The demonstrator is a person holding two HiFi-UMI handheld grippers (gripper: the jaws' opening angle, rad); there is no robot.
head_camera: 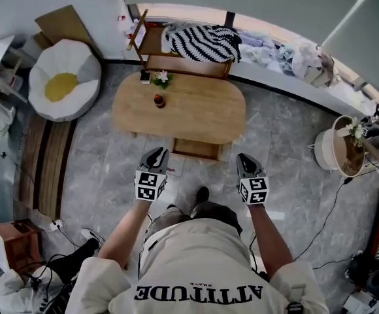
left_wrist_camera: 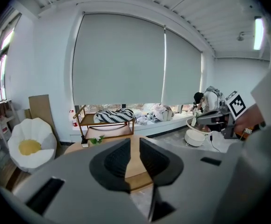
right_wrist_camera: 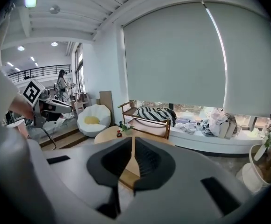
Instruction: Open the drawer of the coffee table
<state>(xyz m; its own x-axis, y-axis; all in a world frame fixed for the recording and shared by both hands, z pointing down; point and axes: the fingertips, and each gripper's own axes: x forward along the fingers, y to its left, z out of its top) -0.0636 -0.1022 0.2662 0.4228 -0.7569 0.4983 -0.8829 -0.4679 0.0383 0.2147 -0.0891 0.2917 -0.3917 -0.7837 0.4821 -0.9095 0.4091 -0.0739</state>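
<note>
Light wooden drawer (head_camera: 196,149) seen pulled out at the oval wooden coffee table's (head_camera: 180,106) near edge.
Left gripper (head_camera: 157,151) fingers are held slightly apart, right gripper (head_camera: 243,156) fingers closed; nothing is gripped.

Forearms are reaching up-frame at lower centre; left gripper (head_camera: 155,153) is holding jaws slightly apart, right gripper (head_camera: 244,158) jaws together.

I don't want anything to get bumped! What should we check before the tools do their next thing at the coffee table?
1. Wooden drawer of the oval wooden coffee table pulled out: ok, it sticks out on the near side.
2. Left tool empty: ok, narrow gap, nothing between.
3. Right tool empty: ok, shut on nothing.
4. Both tools clear of the drawer: ok.
5. Small red object away from the tabletop's edge: ok.
6. Drawer's contents: cannot tell.
</note>
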